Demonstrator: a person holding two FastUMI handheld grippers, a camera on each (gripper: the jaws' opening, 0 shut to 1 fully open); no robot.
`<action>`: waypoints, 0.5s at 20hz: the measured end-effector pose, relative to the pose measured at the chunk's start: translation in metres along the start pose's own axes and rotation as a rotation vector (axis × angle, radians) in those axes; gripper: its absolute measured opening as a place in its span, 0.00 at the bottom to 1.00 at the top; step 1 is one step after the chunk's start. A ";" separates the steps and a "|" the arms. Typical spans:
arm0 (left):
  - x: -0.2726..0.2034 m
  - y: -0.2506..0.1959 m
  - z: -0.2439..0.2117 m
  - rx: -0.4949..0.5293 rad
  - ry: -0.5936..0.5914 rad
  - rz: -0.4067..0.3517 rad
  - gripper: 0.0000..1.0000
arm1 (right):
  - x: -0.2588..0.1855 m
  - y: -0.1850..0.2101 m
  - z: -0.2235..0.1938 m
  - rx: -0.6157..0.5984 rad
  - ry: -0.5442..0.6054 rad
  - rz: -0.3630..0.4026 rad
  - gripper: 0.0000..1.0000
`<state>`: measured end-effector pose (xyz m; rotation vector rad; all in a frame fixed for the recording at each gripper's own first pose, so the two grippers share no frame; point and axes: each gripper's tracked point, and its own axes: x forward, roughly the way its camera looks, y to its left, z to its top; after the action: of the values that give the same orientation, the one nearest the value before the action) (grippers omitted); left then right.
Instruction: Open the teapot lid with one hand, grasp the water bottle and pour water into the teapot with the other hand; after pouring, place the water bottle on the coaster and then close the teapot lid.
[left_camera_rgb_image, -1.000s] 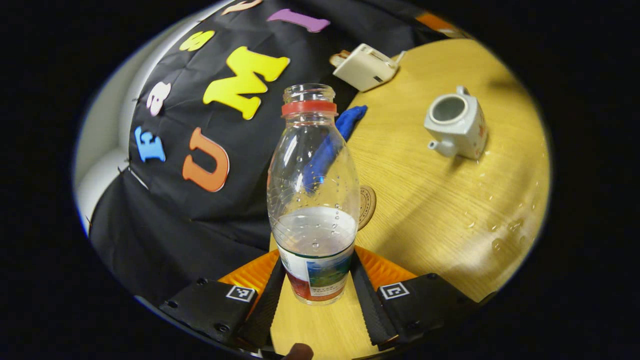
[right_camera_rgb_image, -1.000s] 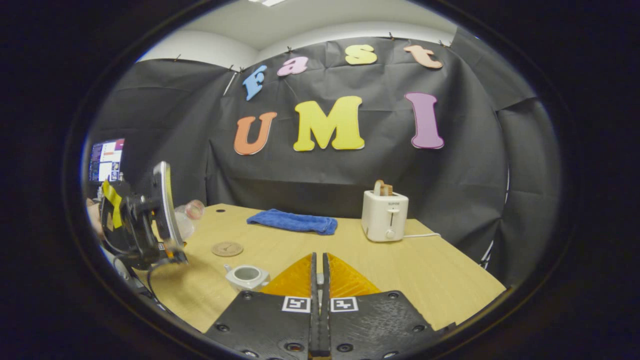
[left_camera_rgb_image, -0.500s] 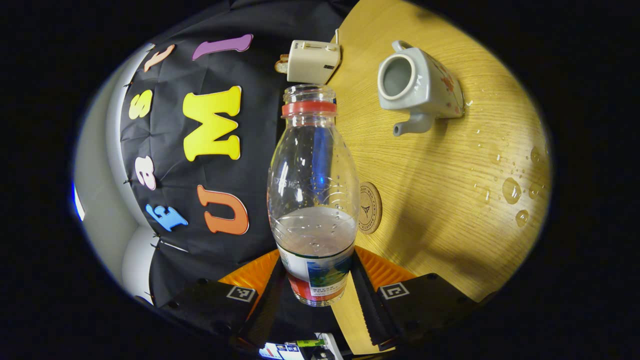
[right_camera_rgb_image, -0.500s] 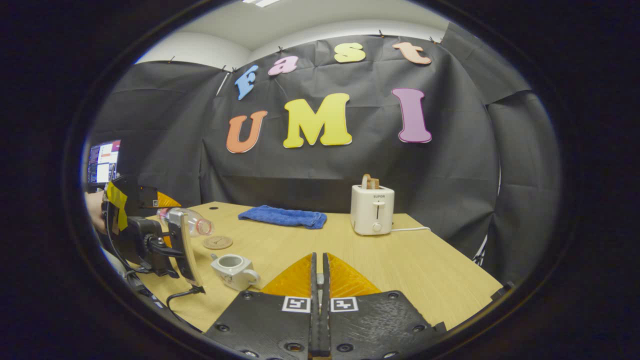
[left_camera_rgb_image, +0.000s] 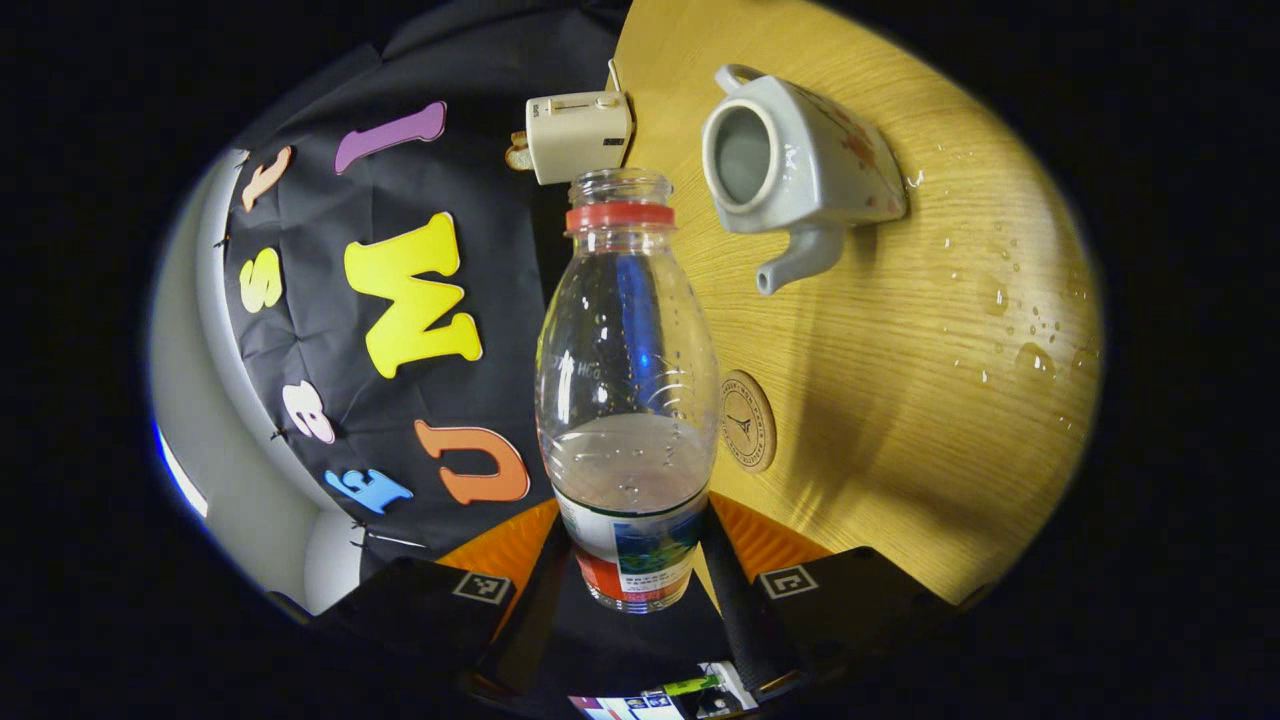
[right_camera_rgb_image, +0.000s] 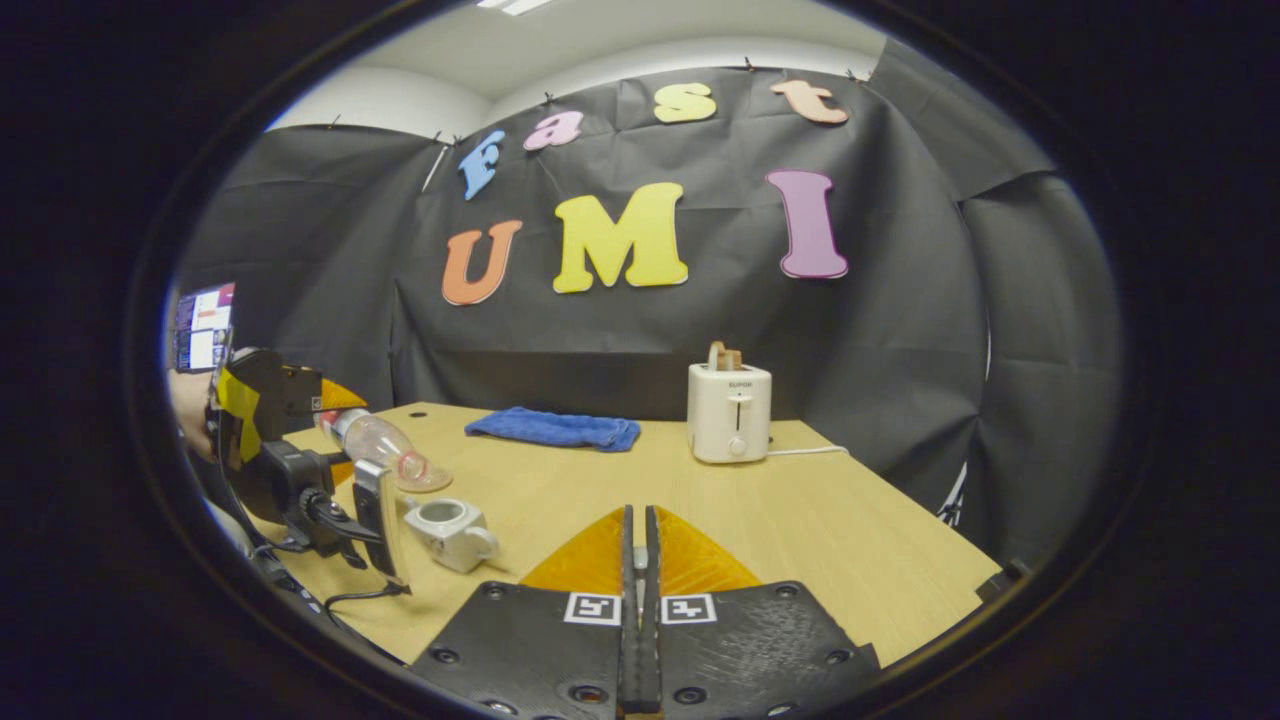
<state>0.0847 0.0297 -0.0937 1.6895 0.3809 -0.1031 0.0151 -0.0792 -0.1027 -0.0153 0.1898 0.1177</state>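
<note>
My left gripper (left_camera_rgb_image: 637, 545) is shut on the base of a clear water bottle (left_camera_rgb_image: 628, 380) with a red neck ring, uncapped and about a third full. The white teapot (left_camera_rgb_image: 800, 170), lidless, lies just right of the bottle's mouth in the left gripper view. A round coaster (left_camera_rgb_image: 748, 420) lies beside the bottle. In the right gripper view the left gripper (right_camera_rgb_image: 300, 470) holds the bottle (right_camera_rgb_image: 375, 440) tilted, its mouth above the teapot (right_camera_rgb_image: 450, 525). My right gripper (right_camera_rgb_image: 638, 520) hovers above the table with its fingers pressed together on a pale sliver, the teapot lid's knob; the lid is otherwise hidden.
A white toaster (right_camera_rgb_image: 728, 412) and a blue towel (right_camera_rgb_image: 553, 428) stand along the back of the wooden table (right_camera_rgb_image: 820, 530). Water drops (left_camera_rgb_image: 1020, 340) lie on the wood near the teapot. A person's hand (right_camera_rgb_image: 190, 410) holds the left gripper; a screen glows behind it.
The left gripper has tipped the bottle further over and carried its mouth closer to the teapot's opening. The right gripper stays shut and has barely shifted.
</note>
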 end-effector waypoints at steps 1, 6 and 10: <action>0.000 0.003 -0.001 0.013 0.003 0.002 0.75 | 0.000 0.000 0.001 0.001 -0.001 0.000 0.00; 0.001 0.010 0.001 0.074 0.001 0.019 0.75 | -0.002 -0.003 -0.002 0.009 0.000 0.000 0.00; -0.002 0.016 0.004 0.132 -0.002 0.037 0.75 | -0.004 -0.004 -0.003 0.012 0.000 -0.001 0.00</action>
<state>0.0880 0.0241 -0.0780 1.8257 0.3469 -0.1046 0.0109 -0.0837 -0.1044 -0.0035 0.1903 0.1157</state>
